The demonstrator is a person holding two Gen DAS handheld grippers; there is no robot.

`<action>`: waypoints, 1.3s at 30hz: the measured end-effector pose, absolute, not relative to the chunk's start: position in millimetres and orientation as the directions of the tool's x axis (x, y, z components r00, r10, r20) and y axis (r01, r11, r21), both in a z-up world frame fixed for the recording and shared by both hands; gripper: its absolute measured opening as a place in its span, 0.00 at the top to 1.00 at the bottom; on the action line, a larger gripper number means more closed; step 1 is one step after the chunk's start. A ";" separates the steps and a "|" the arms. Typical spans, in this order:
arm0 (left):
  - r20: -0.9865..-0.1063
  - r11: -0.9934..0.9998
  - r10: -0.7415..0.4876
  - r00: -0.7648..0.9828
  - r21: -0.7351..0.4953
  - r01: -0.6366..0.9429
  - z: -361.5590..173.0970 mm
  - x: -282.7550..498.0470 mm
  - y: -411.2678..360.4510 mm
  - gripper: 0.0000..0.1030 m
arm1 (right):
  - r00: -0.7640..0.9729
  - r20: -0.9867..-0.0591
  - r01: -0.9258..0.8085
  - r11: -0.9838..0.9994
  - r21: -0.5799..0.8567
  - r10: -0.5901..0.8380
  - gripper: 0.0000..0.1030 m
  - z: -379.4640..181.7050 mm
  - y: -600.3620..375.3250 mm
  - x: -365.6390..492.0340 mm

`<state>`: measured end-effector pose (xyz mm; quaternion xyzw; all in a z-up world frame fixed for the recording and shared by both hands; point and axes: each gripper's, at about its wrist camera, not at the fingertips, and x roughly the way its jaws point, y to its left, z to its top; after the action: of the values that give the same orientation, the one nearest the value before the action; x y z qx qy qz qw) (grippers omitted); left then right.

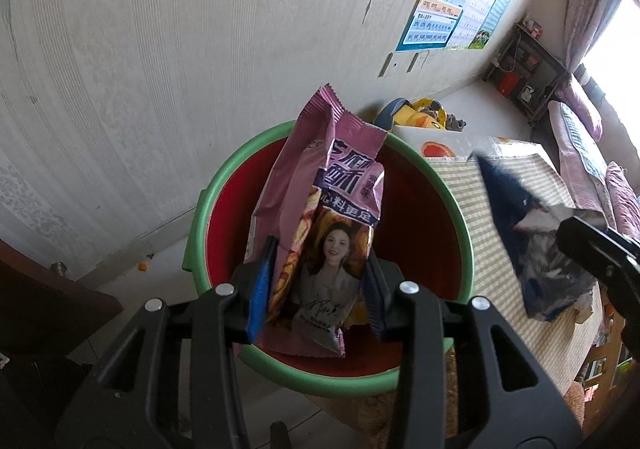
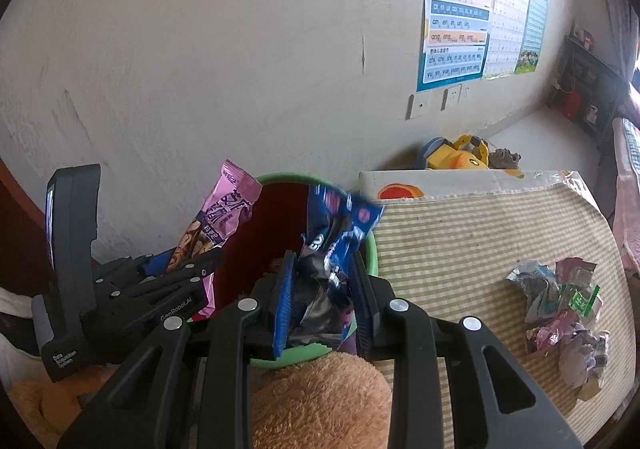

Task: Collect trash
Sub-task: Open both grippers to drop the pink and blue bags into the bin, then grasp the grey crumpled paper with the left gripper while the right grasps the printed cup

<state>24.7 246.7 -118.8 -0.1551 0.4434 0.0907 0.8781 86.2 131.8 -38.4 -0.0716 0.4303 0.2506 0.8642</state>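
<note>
While both hang over the red bin point(image 1: 420, 209), left gripper point(image 1: 316, 285) jaws pinch the pink snack wrapper point(image 1: 320, 217); right gripper point(image 2: 322, 299) clamps a blurry, probably blue wrapper point(image 2: 336, 237).

Tabletop point(image 2: 480, 233) with a green-and-cream striped covering, extending right of the right jaws. A heap of crumpled wrappers point(image 2: 564, 313) lies on it, well to the right of those jaws; a white carton point(image 2: 440, 179) stands at its far edge.
</note>
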 end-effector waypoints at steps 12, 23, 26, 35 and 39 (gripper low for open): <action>-0.812 0.935 0.027 0.583 -0.186 -0.302 -123.4 30.1 247.0 0.35 | 0.520 -0.770 -0.467 0.878 0.106 0.370 0.42 -37.2 128.9 86.1; -0.803 0.947 0.021 0.596 -0.176 -0.270 -119.3 27.0 231.2 0.25 | 0.545 -0.781 -0.358 0.927 0.111 0.304 0.33 -42.0 72.8 72.4; -0.798 0.955 0.009 0.603 -0.172 -0.242 -115.3 25.9 222.0 0.25 | 0.568 -0.784 -0.282 0.954 0.100 0.251 0.29 -44.8 37.9 64.1; -0.795 0.980 0.004 0.607 -0.116 -0.159 -106.6 28.1 182.8 0.24 | 0.578 -0.816 0.092 0.993 0.069 0.003 0.29 -72.7 -111.0 49.5; -0.788 0.989 -0.002 0.615 -0.092 -0.116 -98.3 30.0 160.4 0.24 | 0.587 -0.802 0.212 0.977 0.018 -0.112 0.29 -77.2 -165.6 62.1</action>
<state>30.0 160.4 -98.3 -0.0671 0.4374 0.0318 0.8962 62.1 -165.6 -77.2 0.0558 0.4452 -0.0911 0.8890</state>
